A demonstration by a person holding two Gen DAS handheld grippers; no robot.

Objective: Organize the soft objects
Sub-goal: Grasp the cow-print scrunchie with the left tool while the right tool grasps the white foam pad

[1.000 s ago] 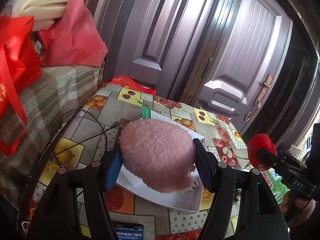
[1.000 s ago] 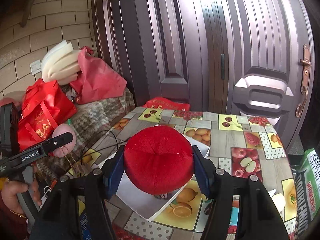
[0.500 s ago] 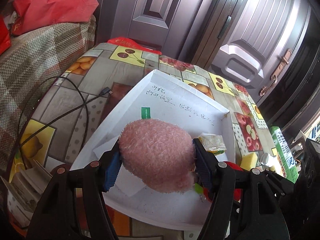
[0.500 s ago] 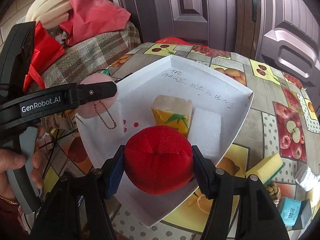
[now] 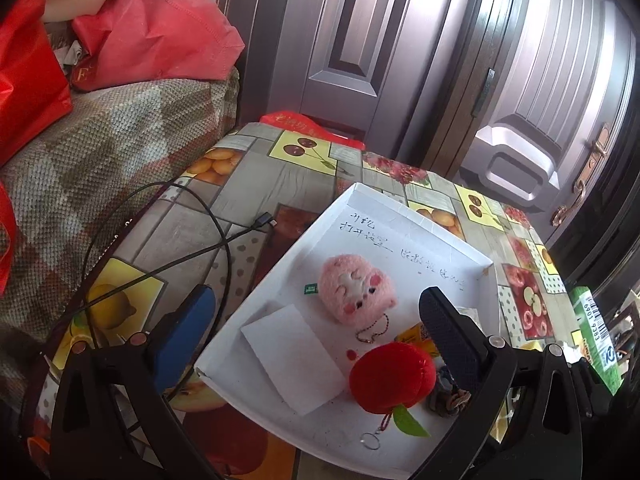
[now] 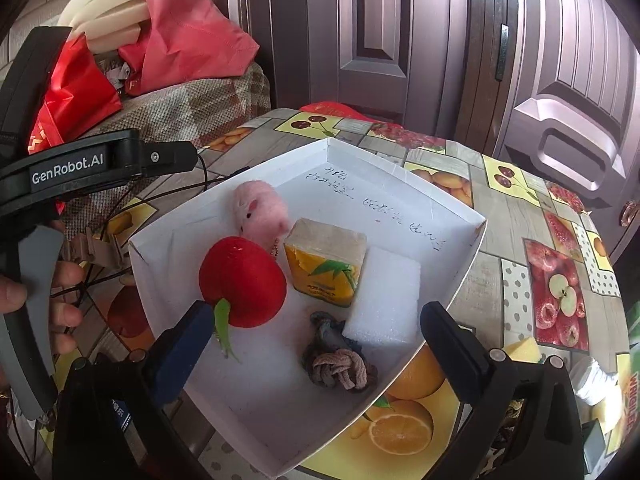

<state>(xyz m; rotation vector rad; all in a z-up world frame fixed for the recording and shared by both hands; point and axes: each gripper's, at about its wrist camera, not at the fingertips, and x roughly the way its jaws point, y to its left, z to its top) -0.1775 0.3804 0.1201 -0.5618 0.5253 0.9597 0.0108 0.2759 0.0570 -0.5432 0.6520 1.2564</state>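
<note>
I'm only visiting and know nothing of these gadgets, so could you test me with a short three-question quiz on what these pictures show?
1. True or false: the left gripper is squeezing the pink plush toy.
2. Which lies between the red plush apple and the white foam block?
A) a knotted rope piece
B) a yellow-printed cube
C) a black cable
3. Fill in: both plush toys lie inside the white ____.

Key:
1. False; its jaws stand open and the toy lies in the box.
2. B, the yellow-printed cube.
3. Box.
</note>
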